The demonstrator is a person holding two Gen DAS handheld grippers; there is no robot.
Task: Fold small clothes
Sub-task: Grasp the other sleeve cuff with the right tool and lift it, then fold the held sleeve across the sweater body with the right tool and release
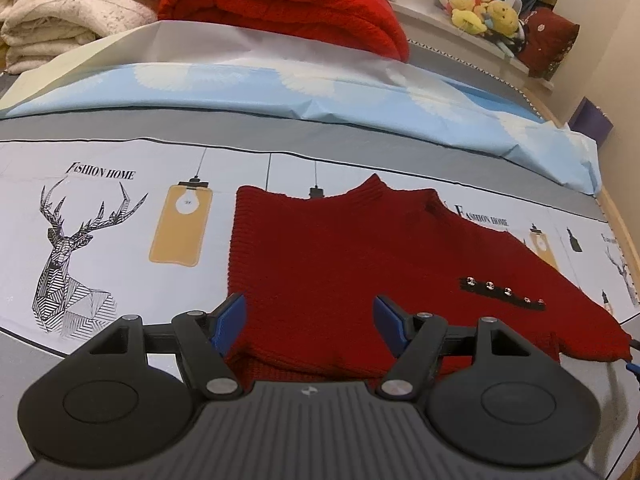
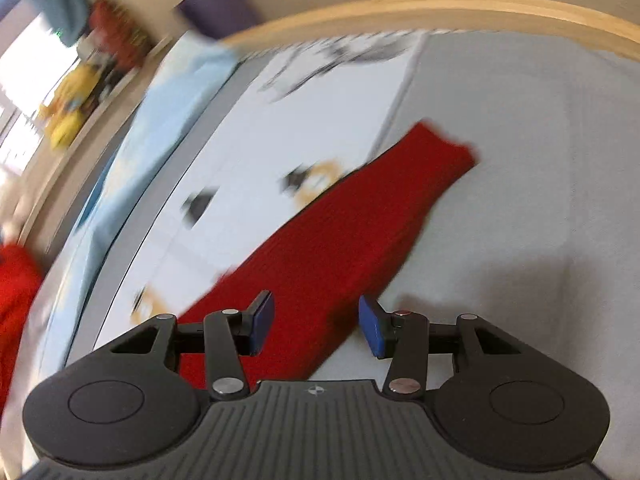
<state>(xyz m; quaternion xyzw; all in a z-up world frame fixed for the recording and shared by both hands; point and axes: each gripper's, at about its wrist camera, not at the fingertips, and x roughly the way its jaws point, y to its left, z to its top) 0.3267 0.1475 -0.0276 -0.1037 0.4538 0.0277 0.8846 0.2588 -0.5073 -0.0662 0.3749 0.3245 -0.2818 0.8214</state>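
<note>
The red sweater (image 1: pixel 352 264) lies flat on the printed bedsheet (image 1: pixel 120 240), collar toward the folded blankets. Its sleeve (image 2: pixel 344 240) extends diagonally outward. Left gripper (image 1: pixel 308 320) and right gripper (image 2: pixel 316 326): both spread, empty.

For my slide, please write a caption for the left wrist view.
Open left claw above a red knitted sweater lying flat on a printed bedsheet.

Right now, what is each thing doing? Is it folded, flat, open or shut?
Small red sweater: flat on the bed, partly folded, one sleeve stretched out.
Left tool: open, over the sweater's hem, holding nothing.
Right tool: open, over the sleeve, holding nothing.
Big red blanket: folded.
White blankets: folded, stacked.
</note>
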